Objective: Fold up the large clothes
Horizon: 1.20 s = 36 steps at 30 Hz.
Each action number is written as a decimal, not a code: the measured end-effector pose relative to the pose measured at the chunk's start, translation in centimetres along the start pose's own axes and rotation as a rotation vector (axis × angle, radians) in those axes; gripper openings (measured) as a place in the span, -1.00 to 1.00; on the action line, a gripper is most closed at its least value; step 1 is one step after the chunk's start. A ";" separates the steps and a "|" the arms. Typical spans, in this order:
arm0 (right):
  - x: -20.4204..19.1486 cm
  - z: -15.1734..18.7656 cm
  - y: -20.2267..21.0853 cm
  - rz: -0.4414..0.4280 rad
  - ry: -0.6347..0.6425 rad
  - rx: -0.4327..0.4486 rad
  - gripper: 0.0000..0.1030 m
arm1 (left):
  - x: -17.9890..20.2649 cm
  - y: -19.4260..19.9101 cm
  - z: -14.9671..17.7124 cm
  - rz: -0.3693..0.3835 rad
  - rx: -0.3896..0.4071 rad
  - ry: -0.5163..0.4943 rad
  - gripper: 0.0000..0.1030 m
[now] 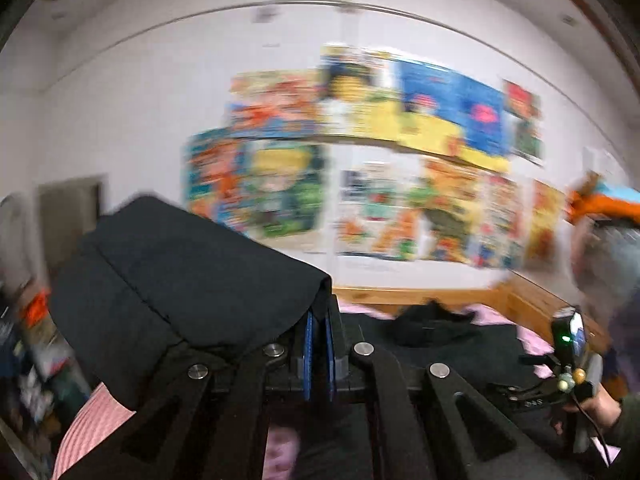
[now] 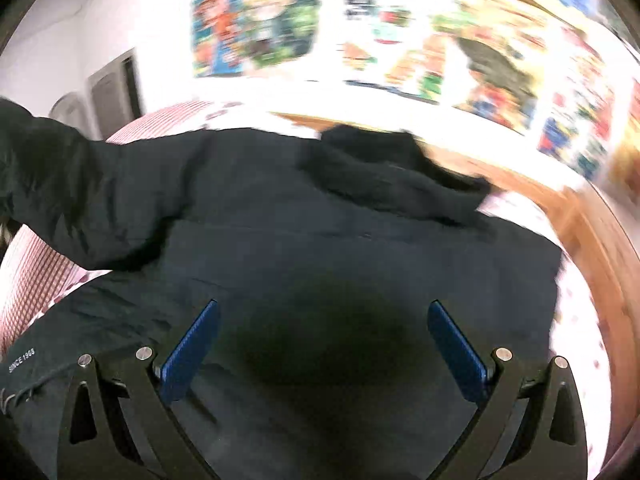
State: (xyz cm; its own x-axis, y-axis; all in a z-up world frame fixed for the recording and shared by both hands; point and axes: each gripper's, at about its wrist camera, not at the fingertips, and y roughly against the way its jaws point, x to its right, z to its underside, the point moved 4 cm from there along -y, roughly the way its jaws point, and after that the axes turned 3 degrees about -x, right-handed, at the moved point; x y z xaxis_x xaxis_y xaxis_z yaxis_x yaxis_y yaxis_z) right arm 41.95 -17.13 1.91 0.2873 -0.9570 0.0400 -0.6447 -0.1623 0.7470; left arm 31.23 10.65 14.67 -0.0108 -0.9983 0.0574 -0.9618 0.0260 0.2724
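A large black jacket lies spread on a bed with pink patterned bedding, its hood bunched at the far end. My left gripper is shut on the jacket's sleeve and holds it lifted above the bed; the sleeve drapes over the left finger. In the right wrist view that raised sleeve stretches off to the left. My right gripper is open and empty, its blue pads hovering just above the jacket's back. The right gripper also shows in the left wrist view, low at the right.
A wooden bed frame runs along the far and right sides. Colourful posters cover the white wall behind. Cluttered shelves stand at the left. A person's arm is at the right edge.
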 end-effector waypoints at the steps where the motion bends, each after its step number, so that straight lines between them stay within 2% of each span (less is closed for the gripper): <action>1: 1.9 0.4 0.6 0.016 -0.027 -0.002 0.97 | 2.1 -0.9 -0.7 0.075 -0.027 -0.025 -0.89; 4: 6.0 2.0 1.4 0.070 -0.081 -0.004 0.97 | 6.7 -3.1 -0.8 0.196 -0.072 -0.023 -0.88; 6: 8.7 3.0 1.0 0.092 -0.119 -0.010 0.97 | 10.6 -5.2 0.2 0.254 -0.108 -0.063 -0.88; 10: 12.6 5.6 1.1 0.129 -0.175 -0.033 0.97 | 16.7 -8.6 3.4 0.345 -0.197 -0.147 -0.88; 13: 14.5 7.5 1.4 0.151 -0.206 -0.039 0.97 | 19.8 -11.3 6.6 0.416 -0.319 -0.145 -0.87; 16: 16.3 9.0 1.6 0.091 -0.281 -0.024 0.97 | 21.9 -13.6 10.5 0.485 -0.461 -0.136 -0.84; 19: 17.6 10.2 1.0 0.036 -0.353 -0.018 0.97 | 23.5 -14.4 13.5 0.551 -0.575 -0.181 -0.76; 21: 18.0 10.9 0.3 0.020 -0.381 -0.019 0.97 | 24.3 -14.1 14.9 0.584 -0.616 -0.231 -0.62; 22: 18.2 11.1 -0.2 0.008 -0.397 -0.022 0.97 | 24.5 -13.8 15.3 0.601 -0.627 -0.249 -0.41; 23: 18.4 11.3 -0.6 0.006 -0.415 -0.025 0.97 | 24.6 -13.4 15.5 0.622 -0.632 -0.258 0.00; 24: 18.4 11.6 -0.7 0.011 -0.431 -0.023 0.97 | 24.5 -12.9 15.6 0.643 -0.628 -0.251 0.28; 25: 18.5 11.8 -0.9 0.013 -0.452 -0.017 0.97 | 24.2 -12.4 15.3 0.661 -0.613 -0.225 0.69; 27: 18.4 12.0 -0.8 -0.013 -0.484 -0.003 0.97 | 23.2 -11.7 14.6 0.693 -0.591 -0.171 0.76; 29: 18.1 12.1 -0.7 -0.038 -0.515 0.006 0.97 | 21.8 -11.6 14.1 0.687 -0.607 -0.123 0.77; 32: 17.4 11.8 -0.2 -0.154 -0.564 0.042 0.97 | 19.2 -12.0 13.9 0.601 -0.618 -0.076 0.77; 34: 16.7 11.9 -0.5 -0.163 -0.566 0.021 0.97 | 16.2 -13.0 13.9 0.445 -0.639 -0.063 0.77; 35: 16.6 12.1 -0.7 -0.141 -0.559 -0.001 0.97 | 14.9 -13.5 14.2 0.391 -0.652 -0.051 0.77; 36: 16.2 12.4 -1.6 -0.080 -0.540 -0.064 0.97 | 13.4 -14.1 14.4 0.343 -0.673 -0.031 0.77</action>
State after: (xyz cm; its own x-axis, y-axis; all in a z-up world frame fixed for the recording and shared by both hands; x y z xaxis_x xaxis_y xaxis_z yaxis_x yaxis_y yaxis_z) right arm 38.87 -35.31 -6.87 -0.0822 -0.9323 -0.3523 -0.5867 -0.2405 0.7733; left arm 40.67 -3.88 -2.26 -0.2964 -0.9294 0.2200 -0.5286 0.3515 0.7727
